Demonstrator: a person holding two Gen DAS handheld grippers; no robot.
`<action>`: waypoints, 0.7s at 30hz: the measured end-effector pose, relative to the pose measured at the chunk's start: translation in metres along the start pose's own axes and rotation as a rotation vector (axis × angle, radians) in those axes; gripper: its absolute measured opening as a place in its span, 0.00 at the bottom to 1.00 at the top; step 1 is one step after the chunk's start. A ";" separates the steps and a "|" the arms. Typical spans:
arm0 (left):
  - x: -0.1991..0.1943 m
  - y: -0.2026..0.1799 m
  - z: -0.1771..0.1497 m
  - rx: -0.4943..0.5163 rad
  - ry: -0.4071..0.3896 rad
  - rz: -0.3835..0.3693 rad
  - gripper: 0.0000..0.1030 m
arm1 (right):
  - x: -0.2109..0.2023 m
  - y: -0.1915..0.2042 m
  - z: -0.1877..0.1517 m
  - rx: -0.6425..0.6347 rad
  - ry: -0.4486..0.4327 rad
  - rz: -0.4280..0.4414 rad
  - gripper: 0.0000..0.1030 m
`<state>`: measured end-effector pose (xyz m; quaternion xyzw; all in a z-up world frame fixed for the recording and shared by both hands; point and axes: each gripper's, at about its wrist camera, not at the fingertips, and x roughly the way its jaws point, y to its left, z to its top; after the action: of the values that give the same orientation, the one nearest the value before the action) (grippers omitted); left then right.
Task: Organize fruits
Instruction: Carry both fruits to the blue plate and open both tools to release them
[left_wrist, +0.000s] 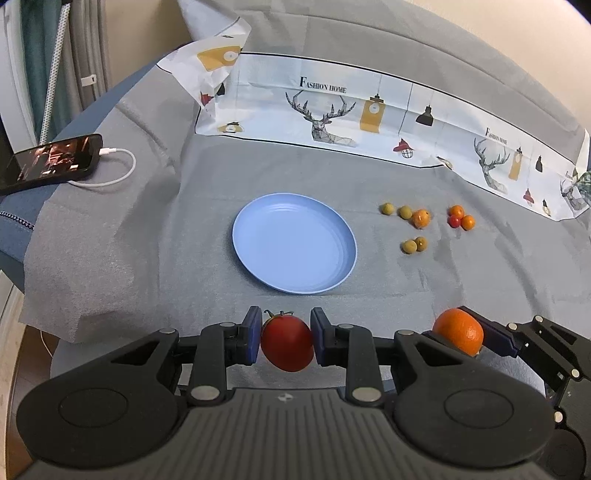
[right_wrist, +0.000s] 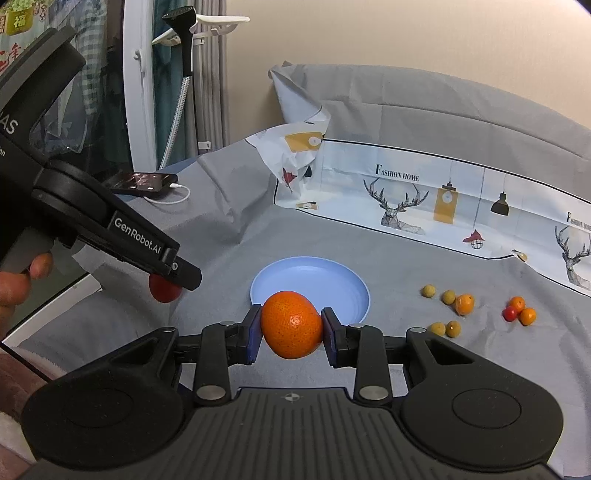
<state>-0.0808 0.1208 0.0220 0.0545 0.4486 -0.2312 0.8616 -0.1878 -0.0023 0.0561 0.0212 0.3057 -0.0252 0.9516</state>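
Soft, even indoor light, faint shadows, sharp centre, strong fisheye bending with dark corners.

"Fashion Home" on printed cloth (left_wrist: 369, 107); "GenRobot.AI" on left tongs (right_wrist: 168, 286).

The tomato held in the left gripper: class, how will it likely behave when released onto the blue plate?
The tomato looks round and smooth, so it will probably roll once released. The plate has a raised rim, which should likely stop it. Its skin looks glossy and thin, so the left gripper squeezing harder might bruise it.

Phone (left_wrist: 51, 159) — charging cable (left_wrist: 110, 173) attached
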 end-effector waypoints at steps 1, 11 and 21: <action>0.001 0.001 0.001 -0.003 0.000 0.001 0.30 | 0.001 0.000 0.000 -0.002 0.002 0.000 0.34; 0.020 0.014 0.017 -0.041 0.022 0.017 0.30 | 0.017 -0.012 0.001 0.018 0.031 -0.008 0.34; 0.074 0.014 0.049 -0.029 0.079 0.048 0.30 | 0.065 -0.033 0.003 0.063 0.093 -0.043 0.34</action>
<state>-0.0012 0.0924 -0.0096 0.0616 0.4841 -0.2017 0.8492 -0.1354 -0.0380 0.0199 0.0460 0.3491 -0.0543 0.9344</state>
